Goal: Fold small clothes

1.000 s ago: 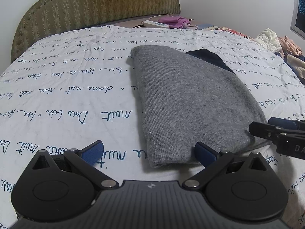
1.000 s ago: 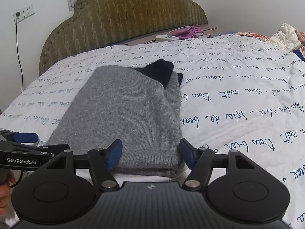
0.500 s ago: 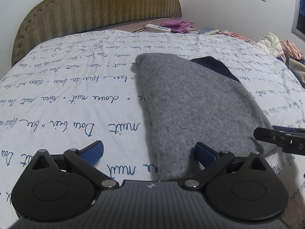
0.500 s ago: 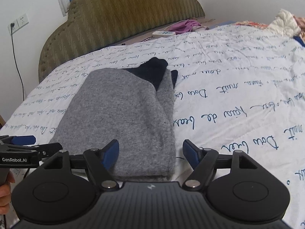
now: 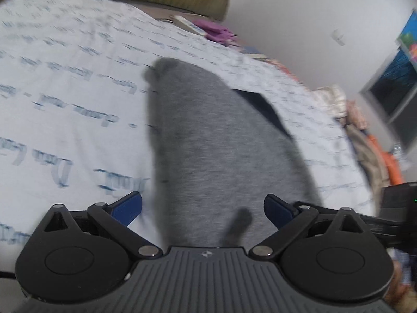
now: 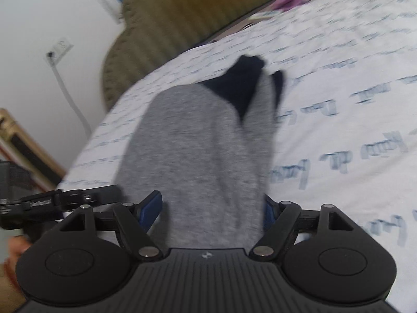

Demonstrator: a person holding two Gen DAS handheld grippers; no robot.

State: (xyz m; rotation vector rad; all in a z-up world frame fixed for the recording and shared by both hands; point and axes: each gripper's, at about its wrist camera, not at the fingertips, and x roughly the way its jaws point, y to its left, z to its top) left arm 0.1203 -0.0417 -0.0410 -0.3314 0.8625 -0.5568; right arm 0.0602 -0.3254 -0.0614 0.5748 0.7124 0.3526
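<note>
Both grippers have come in low over the near end of the grey knit garment (image 5: 219, 151), where a second ago they hung back from its hem with the whole piece in view. Both views are now tilted and smeared with motion.

The left gripper (image 5: 203, 207) has just been closing a little, yet its jaws stand wide, with the garment's near left edge lying between the blue pads and neither pad pressing on it. The right gripper (image 6: 212, 210) has just been opening; its jaws stand fairly wide astride the garment's near right part, and the cloth fills the gap. Whether its right pad touches the knit I cannot tell.

The garment lies folded flat on the white bedspread (image 5: 65, 120), its long axis running away from the grippers toward the olive headboard (image 6: 182, 13). A dark navy part (image 6: 239, 88) shows at its far end, on the right-hand side.

The bedspread carries blue handwritten script, too blurred here to read. A white label on the side of the left gripper, seen from the right wrist, is also unreadable. A purple cloth (image 5: 219, 30) lies beyond the bed near the headboard.
</note>
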